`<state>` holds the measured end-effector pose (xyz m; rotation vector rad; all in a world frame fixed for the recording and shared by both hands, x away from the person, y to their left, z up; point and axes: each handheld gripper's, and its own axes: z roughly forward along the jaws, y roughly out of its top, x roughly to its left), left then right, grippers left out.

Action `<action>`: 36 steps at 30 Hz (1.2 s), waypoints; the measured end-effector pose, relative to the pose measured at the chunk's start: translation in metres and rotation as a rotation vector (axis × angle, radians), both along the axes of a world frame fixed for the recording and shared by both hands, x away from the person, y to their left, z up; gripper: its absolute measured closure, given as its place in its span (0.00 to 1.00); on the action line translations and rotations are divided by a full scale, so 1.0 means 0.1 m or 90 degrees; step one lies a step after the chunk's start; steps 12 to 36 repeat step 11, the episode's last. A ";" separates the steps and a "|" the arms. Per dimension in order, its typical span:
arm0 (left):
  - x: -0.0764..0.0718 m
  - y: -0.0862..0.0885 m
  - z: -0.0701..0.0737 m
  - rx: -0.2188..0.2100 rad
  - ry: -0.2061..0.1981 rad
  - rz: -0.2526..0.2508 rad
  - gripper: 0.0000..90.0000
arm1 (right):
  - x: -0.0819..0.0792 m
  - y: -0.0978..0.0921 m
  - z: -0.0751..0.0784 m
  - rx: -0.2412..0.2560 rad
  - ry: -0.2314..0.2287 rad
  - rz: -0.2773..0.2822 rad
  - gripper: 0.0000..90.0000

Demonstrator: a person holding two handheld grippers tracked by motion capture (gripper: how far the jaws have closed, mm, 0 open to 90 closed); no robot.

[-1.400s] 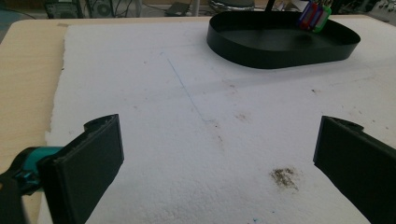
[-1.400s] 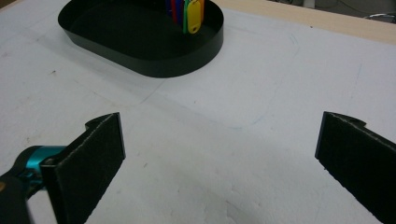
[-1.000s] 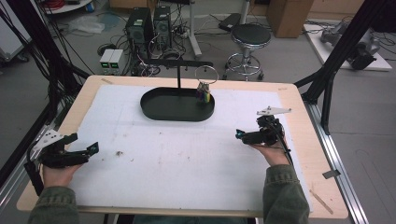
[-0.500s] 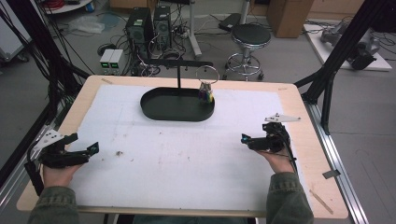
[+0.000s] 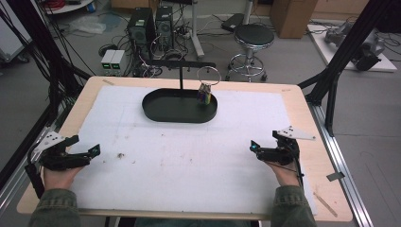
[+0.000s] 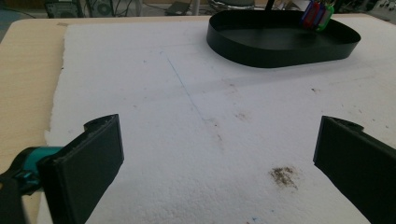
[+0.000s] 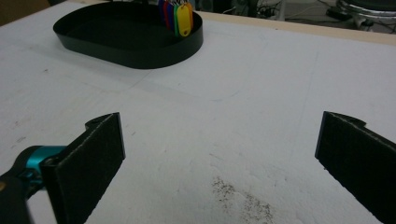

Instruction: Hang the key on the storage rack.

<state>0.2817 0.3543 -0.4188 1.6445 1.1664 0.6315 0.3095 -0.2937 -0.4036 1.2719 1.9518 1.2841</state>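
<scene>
Where viewed from above, wooden table (image 5: 302, 101) covered almost edge to edge by a white foam sheet (image 5: 189, 151), bare wood showing as a narrow border on every side. Sheet mostly unoccupied across the middle and near half, marked with a few small brown stains (image 6: 283, 176) and faint lines.

Toward the far edge, centred slightly left: black oval tray (image 5: 161, 111), long axis running left to right across the table, parallel to the far edge, low upright wall all round. Rising from behind the tray's middle, a thin black post with a crossbar (image 5: 182, 65) set along the same left-right line. Hanging under the bar's right part, a wire ring carrying a bunch of coloured key tags (image 5: 204, 94), dangling over the tray's right end; yellow, green, red and blue tags visible in the right gripper view (image 7: 180, 18).

Left gripper (image 5: 92, 150) held low at the near left corner of the sheet, pointing right and inward, well apart from the tray. Jaws spread wide in the left gripper view, nothing between them, bare foam beneath.

Right gripper (image 5: 253, 146) held low near the sheet's right edge, pointing left and inward, well apart from the tray. Jaws likewise spread wide and empty.
</scene>
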 end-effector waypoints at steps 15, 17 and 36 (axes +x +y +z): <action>0.01 0.01 0.00 -0.002 -0.001 0.003 0.02 | -0.04 -0.04 0.03 0.018 -0.021 -0.018 0.01; 0.01 0.01 0.00 -0.002 -0.001 0.003 0.02 | -0.04 -0.04 0.03 0.018 -0.021 -0.018 0.01; 0.01 0.01 0.00 -0.002 -0.001 0.003 0.02 | -0.04 -0.04 0.03 0.018 -0.021 -0.018 0.01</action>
